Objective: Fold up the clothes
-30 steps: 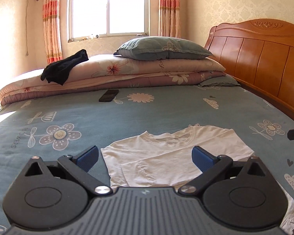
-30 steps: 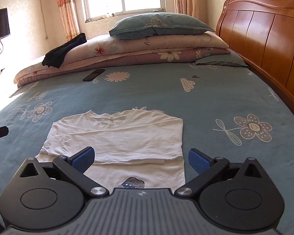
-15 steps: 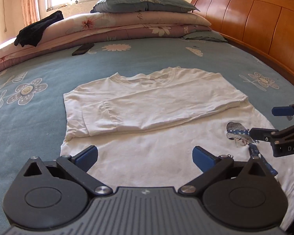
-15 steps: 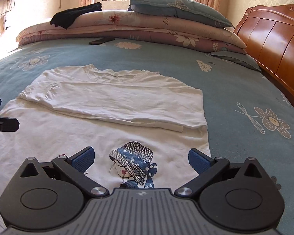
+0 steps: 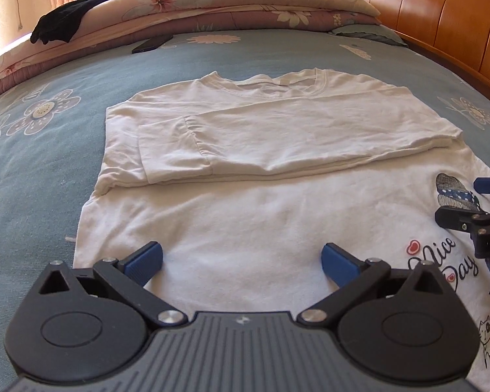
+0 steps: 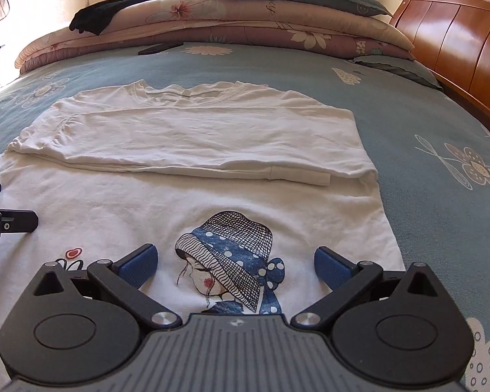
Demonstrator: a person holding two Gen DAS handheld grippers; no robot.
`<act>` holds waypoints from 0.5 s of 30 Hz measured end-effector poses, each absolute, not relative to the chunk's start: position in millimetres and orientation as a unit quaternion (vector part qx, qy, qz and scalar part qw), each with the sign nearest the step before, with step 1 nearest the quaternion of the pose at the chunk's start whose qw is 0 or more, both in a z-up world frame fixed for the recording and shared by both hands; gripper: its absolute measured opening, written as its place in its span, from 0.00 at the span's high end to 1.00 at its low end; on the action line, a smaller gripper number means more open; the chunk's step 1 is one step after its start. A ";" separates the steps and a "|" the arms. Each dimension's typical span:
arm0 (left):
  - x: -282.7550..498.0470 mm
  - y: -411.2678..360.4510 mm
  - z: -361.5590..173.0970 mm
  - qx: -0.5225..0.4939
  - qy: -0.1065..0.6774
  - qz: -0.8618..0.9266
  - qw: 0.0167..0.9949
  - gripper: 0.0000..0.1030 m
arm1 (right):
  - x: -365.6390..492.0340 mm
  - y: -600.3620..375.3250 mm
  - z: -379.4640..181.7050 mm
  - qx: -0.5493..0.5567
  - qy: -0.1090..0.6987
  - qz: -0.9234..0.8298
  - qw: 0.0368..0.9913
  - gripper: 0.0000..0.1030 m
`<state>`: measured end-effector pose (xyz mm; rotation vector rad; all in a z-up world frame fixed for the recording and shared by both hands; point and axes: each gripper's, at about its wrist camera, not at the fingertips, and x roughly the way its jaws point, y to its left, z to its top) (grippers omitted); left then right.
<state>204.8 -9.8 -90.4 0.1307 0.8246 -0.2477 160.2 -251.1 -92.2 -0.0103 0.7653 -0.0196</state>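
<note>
A: What changed in the last second?

B: Both views dropped low toward the white cotton T-shirt with the printed hat-girl, lying flat on the blue flowered bedsheet, well short of the stacked quilts.

A: And the claws?

B: The left gripper and right gripper are both spread wide, holding nothing, over the shirt's near half. Its far half is already doubled over, so the next fold looks imminent.

Bedspread lies open around the shirt; quilts block the far end.
</note>
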 end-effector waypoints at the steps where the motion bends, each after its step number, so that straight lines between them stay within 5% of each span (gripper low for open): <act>1: 203.1 -9.6 -88.7 0.064 0.406 -0.118 0.904 0.00 | 154.1 -251.6 -91.3 -0.002 0.376 -0.011 0.926 0.00; 15: 73.8 9.2 -86.7 0.044 0.413 -0.095 0.905 0.00 | 20.5 -243.5 -93.7 -0.007 0.381 -0.019 0.924 0.00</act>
